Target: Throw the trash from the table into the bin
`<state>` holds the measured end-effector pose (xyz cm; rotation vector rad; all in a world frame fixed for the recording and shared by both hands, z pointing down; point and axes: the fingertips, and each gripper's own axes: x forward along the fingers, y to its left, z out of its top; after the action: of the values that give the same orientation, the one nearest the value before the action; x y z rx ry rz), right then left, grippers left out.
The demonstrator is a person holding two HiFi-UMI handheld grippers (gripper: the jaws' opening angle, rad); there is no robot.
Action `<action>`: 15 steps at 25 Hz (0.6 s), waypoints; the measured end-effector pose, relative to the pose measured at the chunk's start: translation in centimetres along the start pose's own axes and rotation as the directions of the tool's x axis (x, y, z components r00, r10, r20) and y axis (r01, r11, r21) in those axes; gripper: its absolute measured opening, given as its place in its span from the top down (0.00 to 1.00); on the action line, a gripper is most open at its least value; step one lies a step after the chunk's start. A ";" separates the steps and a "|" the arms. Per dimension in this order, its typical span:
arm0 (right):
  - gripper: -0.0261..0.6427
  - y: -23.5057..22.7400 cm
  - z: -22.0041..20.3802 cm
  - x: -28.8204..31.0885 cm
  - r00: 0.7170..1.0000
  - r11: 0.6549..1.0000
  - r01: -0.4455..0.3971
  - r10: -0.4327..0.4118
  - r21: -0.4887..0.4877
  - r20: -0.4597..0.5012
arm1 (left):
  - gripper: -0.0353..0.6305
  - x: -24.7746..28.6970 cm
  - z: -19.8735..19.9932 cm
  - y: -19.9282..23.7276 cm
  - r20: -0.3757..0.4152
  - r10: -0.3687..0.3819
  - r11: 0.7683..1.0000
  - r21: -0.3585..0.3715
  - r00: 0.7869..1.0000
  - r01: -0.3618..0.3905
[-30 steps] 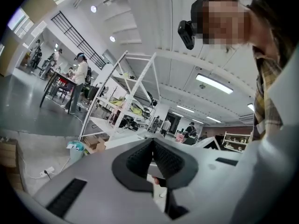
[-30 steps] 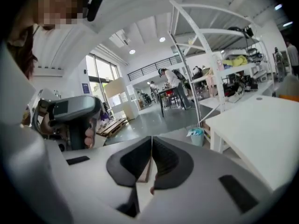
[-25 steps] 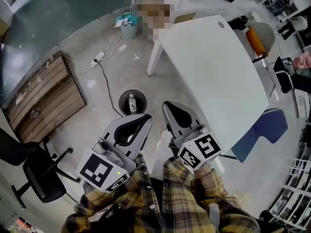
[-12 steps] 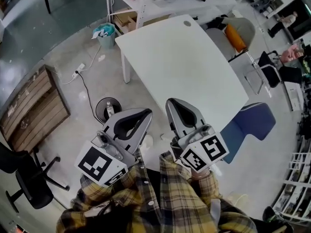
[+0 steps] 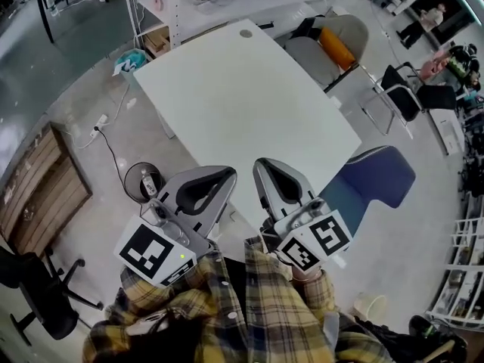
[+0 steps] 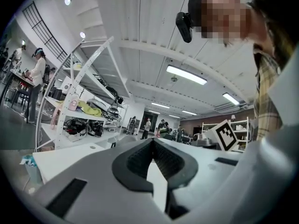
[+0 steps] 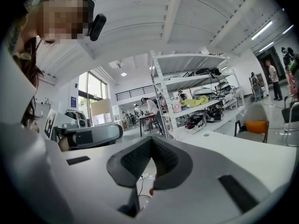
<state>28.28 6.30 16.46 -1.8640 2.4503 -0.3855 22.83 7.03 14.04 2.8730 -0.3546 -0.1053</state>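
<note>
Trash, a clear plastic bottle [image 5: 148, 183], lies inside the round black bin [image 5: 131, 180] on the grey concrete floor [image 5: 98, 225], just off the near-left edge of the white rectangular table [image 5: 249, 112]; the bin is partly hidden behind the L gripper [image 5: 224, 175]. Tabletop is plain white w/ a small round grey port [image 5: 246, 33] near its far edge. L gripper & R gripper [image 5: 262, 166] are side by side at the table's near corner, each w/ jaws pressed together, nothing btwn them. Blue chair [image 5: 378, 184] at the table's right, grey chair w/ orange cushion [image 5: 333, 44] beyond it, wooden slatted crate [image 5: 38, 195] far left, white shelving rack [image 5: 162, 6] at the back.
</note>
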 end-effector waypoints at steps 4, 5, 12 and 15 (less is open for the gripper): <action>0.96 -1.7 0.1 -1.7 0.998 0.998 0.062 -0.062 -0.002 0.012 | 0.93 2.1 -0.5 -1.7 -0.026 -0.062 0.998 0.010 0.998 0.062; 0.96 -2.1 0.1 -2.1 0.997 0.997 0.080 -0.080 -0.004 0.009 | 0.93 2.6 -0.5 -2.0 -0.032 -0.075 0.997 0.010 0.997 0.076; 0.96 -3.7 0.2 -3.1 0.989 0.989 0.149 -0.149 0.016 0.002 | 0.93 5.2 -0.5 -3.0 -0.059 -0.168 0.986 -0.006 0.984 0.168; 0.96 -4.3 0.1 -3.4 0.983 0.983 0.184 -0.184 0.020 0.003 | 0.93 6.2 -0.7 -3.3 -0.070 -0.209 0.978 -0.013 0.975 0.208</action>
<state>33.32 8.50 16.88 -2.0872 2.2690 -0.4101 29.62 8.78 13.68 2.8909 -0.0379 -0.0405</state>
